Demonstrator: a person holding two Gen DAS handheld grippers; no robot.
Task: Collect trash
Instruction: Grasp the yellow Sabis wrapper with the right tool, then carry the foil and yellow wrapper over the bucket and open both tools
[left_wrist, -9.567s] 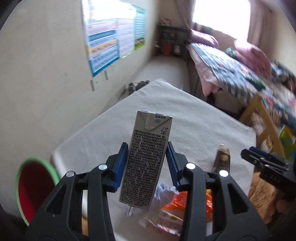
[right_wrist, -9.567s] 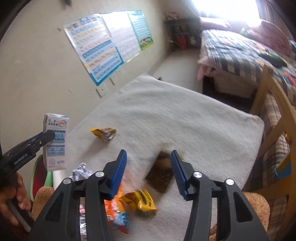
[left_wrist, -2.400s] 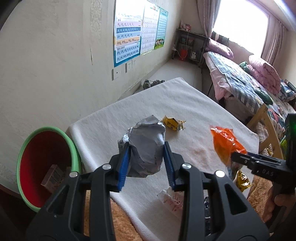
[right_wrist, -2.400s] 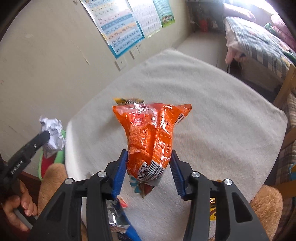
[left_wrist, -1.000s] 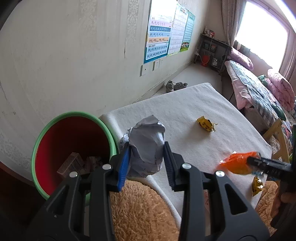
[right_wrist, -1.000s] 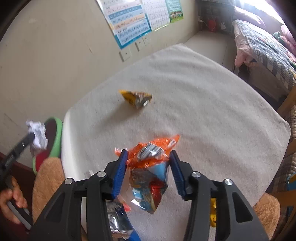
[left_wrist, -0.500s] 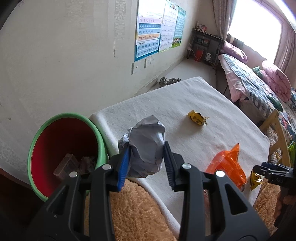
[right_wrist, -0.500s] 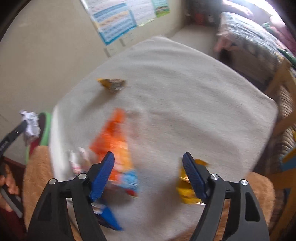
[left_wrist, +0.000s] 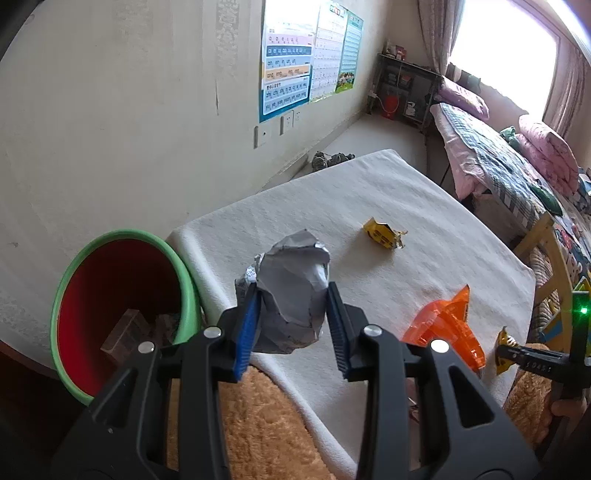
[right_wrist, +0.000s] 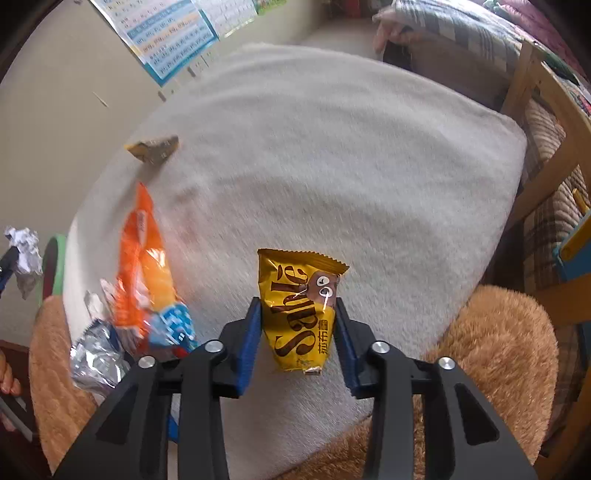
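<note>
Left hand-held gripper (left_wrist: 291, 325): we clamp crumpled foil wrapper (left_wrist: 295, 291).
Bin (left_wrist: 122, 236): off worktop's (left_wrist: 332, 199) left edge, nearest it.
Right hand-held gripper (right_wrist: 298, 336): we pinch yellow snack packet (right_wrist: 299, 314).

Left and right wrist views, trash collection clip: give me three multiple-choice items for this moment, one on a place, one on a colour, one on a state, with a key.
1. Where does the bin stand?
A. on the bed
B. beside the table's left near corner, by the wall
C. under the window

2. What colour is the bin's inside?
A. red
B. blue
C. white

3. What does the right gripper have between its fingers?
A. nothing
B. the orange packet
C. the yellow snack packet

Key: 1 B, the left wrist view shows it next to the white-covered table, against the wall. 2 A, red inside under a green rim. 3 C, both blue pads press the yellow packet's sides, while the orange packet lies on the table; the left gripper clamps the crumpled foil wrapper.
</note>
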